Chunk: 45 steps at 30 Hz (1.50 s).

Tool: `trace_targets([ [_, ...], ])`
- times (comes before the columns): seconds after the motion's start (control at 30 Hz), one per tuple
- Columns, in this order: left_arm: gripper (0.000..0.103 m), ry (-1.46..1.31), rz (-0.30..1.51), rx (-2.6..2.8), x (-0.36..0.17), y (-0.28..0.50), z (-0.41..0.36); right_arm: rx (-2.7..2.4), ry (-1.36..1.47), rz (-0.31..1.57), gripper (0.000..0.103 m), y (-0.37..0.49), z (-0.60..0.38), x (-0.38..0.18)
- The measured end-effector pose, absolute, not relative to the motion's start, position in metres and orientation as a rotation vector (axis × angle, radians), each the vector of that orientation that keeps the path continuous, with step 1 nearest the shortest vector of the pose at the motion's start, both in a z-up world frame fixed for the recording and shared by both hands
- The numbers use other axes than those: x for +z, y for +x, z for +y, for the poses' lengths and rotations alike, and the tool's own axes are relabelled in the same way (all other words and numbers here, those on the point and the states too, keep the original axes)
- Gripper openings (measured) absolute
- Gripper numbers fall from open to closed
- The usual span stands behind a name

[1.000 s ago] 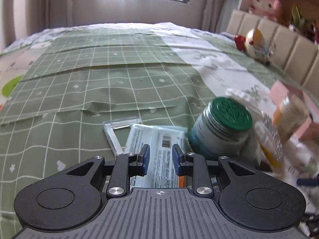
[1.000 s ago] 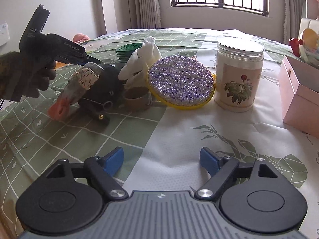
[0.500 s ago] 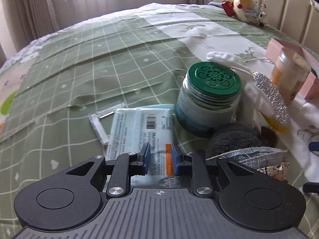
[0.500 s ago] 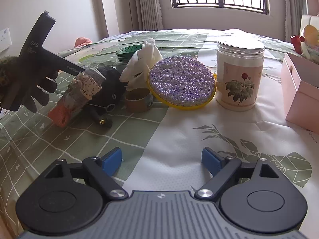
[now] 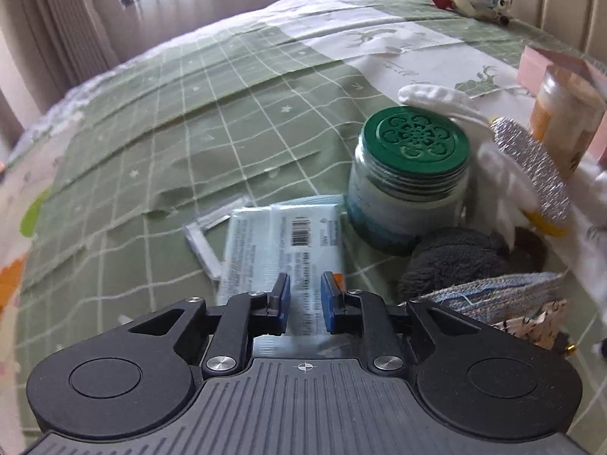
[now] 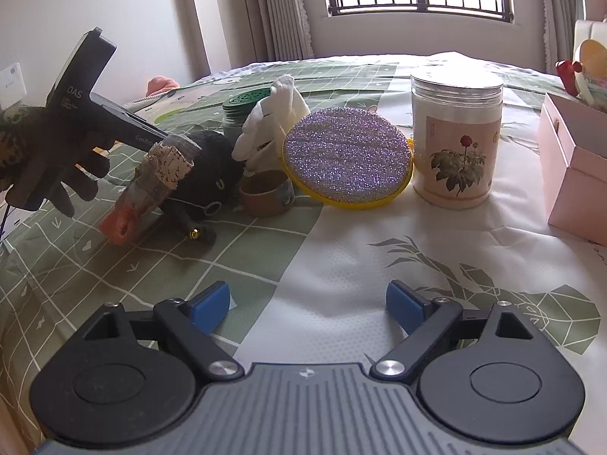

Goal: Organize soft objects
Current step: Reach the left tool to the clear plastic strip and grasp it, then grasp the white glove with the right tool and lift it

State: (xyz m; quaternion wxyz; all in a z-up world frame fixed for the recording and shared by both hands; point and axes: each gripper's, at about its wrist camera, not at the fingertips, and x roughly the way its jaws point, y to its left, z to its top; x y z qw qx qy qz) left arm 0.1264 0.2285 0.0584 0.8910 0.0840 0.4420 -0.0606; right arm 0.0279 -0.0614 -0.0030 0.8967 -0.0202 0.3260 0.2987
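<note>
Plastic-wrapped and flat, the tissue pack (image 5: 282, 242) lies on the green checked bedspread (image 5: 159, 121), its long axis running away from the left gripper (image 5: 305, 301), whose jaws have just been closing to a narrow gap with nothing pinched. A green-lidded jar (image 5: 411, 174) crowds its right side. Only the right wrist view shows the gloved hand (image 6: 49, 167), and the right gripper (image 6: 307, 305) spread wide, empty.

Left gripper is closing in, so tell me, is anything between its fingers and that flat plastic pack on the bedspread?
Nothing visible. The left gripper, its jaws just closing, points straight at the plastic pack; the green-lidded jar stands off to the right.
</note>
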Motion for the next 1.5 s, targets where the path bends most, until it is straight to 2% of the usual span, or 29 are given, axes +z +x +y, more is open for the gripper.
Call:
trace_targets([
  [0.1, 0.023, 0.108, 0.928, -0.179, 0.057, 0.128, 0.223, 0.62, -0.039, 0.676, 0.091, 0.027, -0.061, -0.003],
  [0.13, 0.021, 0.101, 0.931, -0.195, 0.057, 0.127, 0.219, 0.621, -0.038, 0.676, 0.091, 0.028, -0.062, -0.003],
  [0.17, 0.015, 0.067, 0.956, -0.222, 0.055, 0.128, 0.218, 0.622, -0.037, 0.676, 0.091, 0.028, -0.062, -0.003],
  [0.23, 0.011, -0.02, 1.014, -0.252, 0.049, 0.126, 0.22, 0.624, -0.035, 0.677, 0.091, 0.028, -0.062, -0.003],
  [0.33, 0.013, 0.045, 0.938, -0.196, 0.054, 0.109, 0.22, 0.627, -0.033, 0.678, 0.091, 0.028, -0.062, -0.003],
  [0.4, 0.02, 0.069, 0.869, -0.185, 0.063, 0.097, 0.224, 0.628, -0.036, 0.679, 0.092, 0.027, -0.061, -0.003],
  [0.53, 0.021, 0.174, 0.764, -0.022, 0.075, 0.097, 0.237, 0.629, -0.044, 0.68, 0.093, 0.027, -0.06, -0.004],
  [0.63, 0.021, -0.029, 0.742, 0.11, 0.078, 0.121, 0.276, 0.627, -0.05, 0.678, 0.093, 0.027, -0.059, -0.004],
  [0.73, 0.022, -0.253, 0.805, 0.168, 0.068, 0.147, 0.31, 0.626, -0.053, 0.678, 0.093, 0.027, -0.058, -0.004],
  [0.83, 0.023, -0.156, 0.876, 0.206, 0.053, 0.171, 0.305, 0.627, -0.054, 0.679, 0.093, 0.027, -0.058, -0.004],
  [0.93, 0.028, -0.017, 0.884, 0.211, 0.042, 0.185, 0.292, 0.629, -0.062, 0.682, 0.094, 0.027, -0.057, -0.004],
  [1.03, 0.025, 0.066, 0.862, 0.23, 0.035, 0.19, 0.284, 0.624, -0.099, 0.69, 0.096, 0.026, -0.052, -0.003],
  [1.13, 0.024, 0.043, 0.818, 0.228, 0.031, 0.182, 0.285, 0.64, -0.115, 0.727, 0.103, 0.028, -0.048, -0.003],
  [1.33, 0.016, 0.009, 0.752, 0.222, 0.037, 0.16, 0.287, 0.665, -0.201, 0.745, 0.102, 0.033, -0.037, 0.004],
  [1.37, 0.016, -0.01, 0.736, 0.219, 0.04, 0.154, 0.289, 0.669, -0.215, 0.732, 0.097, 0.034, -0.034, 0.008],
  [1.5, 0.015, -0.052, 0.686, 0.196, 0.055, 0.132, 0.3, 0.642, -0.253, 0.581, 0.094, 0.041, -0.016, 0.049],
])
